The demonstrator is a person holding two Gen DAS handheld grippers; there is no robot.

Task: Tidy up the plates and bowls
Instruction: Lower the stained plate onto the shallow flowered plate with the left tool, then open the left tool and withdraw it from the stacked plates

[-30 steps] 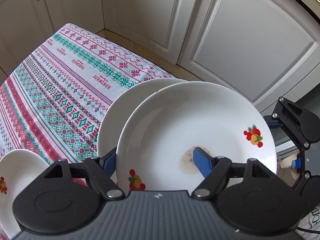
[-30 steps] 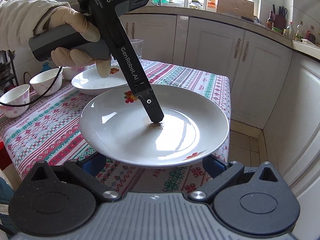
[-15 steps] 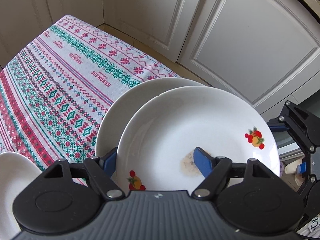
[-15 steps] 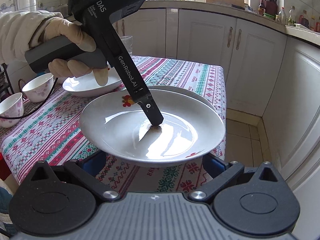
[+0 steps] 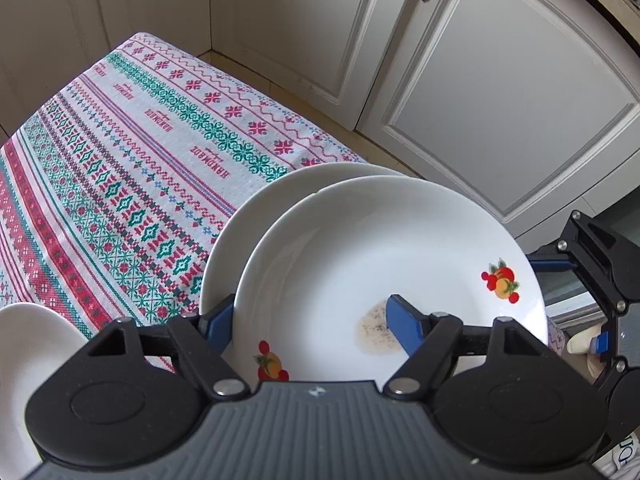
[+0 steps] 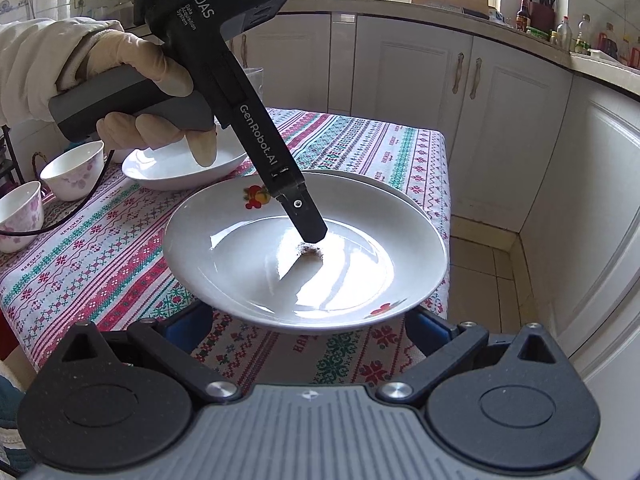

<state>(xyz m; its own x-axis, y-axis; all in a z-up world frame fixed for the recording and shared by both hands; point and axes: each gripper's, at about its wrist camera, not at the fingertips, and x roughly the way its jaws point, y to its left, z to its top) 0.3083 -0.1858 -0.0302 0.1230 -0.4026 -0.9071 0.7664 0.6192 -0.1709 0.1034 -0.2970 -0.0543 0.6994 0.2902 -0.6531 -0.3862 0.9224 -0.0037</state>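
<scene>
White cabinet doors ring a small kitchen bench (image 5: 120,152) spread with a tablecloth (image 6: 360,148) banded in red, green and blue, with the word HANDMADE woven along its stripes.

From the left wrist, the left gripper (image 5: 308,320) has its jaws clamped on the rim of a white plate (image 5: 392,256): one blue pad lies on the inner face beside a brownish speckled stain (image 5: 374,330), the other sits behind the rim. Fruit motifs mark the plate's near and far rim. A second plate (image 5: 248,232) shows just behind it, near the bench corner, and the edge of a third white dish (image 5: 24,344) sits at lower left. The right gripper (image 5: 592,280) appears only as black linkage at the right edge.

The right wrist view alone shows the left gripper's body, printed "DAS Data Acquisition System" and "GenRobot.AI", held in a gloved hand (image 6: 140,92) with a pale sleeve. It also shows that the gripped plate hangs raised above the cloth, over the second plate, and that the right gripper's own jaws stand spread wide beneath the near rim, gripping nothing. Two floral bowls (image 6: 74,170) stand at the left, a shallow white dish behind the hand, bottles and a knife block along the far worktop (image 6: 540,36).
</scene>
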